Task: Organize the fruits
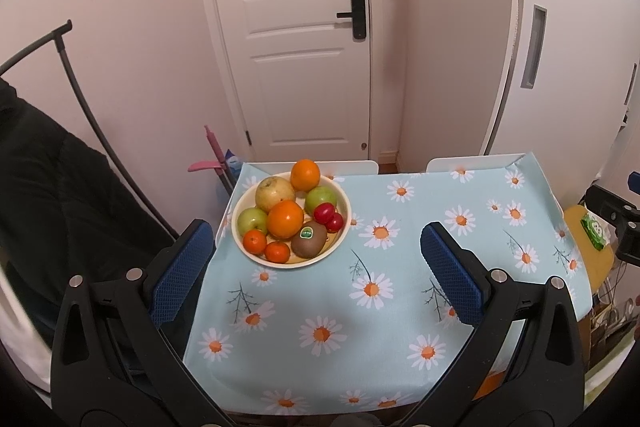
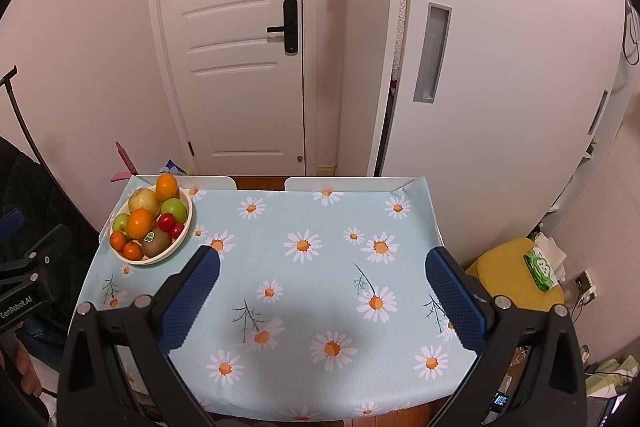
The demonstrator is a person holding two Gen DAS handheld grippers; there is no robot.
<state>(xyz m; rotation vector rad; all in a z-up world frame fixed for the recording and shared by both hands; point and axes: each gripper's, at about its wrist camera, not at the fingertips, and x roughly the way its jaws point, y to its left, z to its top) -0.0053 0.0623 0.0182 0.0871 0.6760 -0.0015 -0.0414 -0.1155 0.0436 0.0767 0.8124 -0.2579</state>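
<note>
Both my tongs spread wide, empty
The cream round bowl of mixed fruit [image 1: 291,219] sits ahead between my left gripper's [image 1: 316,239] fingers, far left of my right gripper [image 2: 322,267].

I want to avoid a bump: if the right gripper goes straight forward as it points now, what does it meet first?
Probably only the tablecloth: the open right gripper aims at bare daisy cloth. The fruit bowl sits off to its left, outside that line, though depth is uncertain.

A matt daisy-print cloth [image 2: 304,267] covers the surface. The bowl [image 1: 344,201] looks smooth and glossy. Textured blue pads [image 1: 452,271] line matt black plastic fingers; the kiwi [image 1: 309,239] is fuzzy.
</note>
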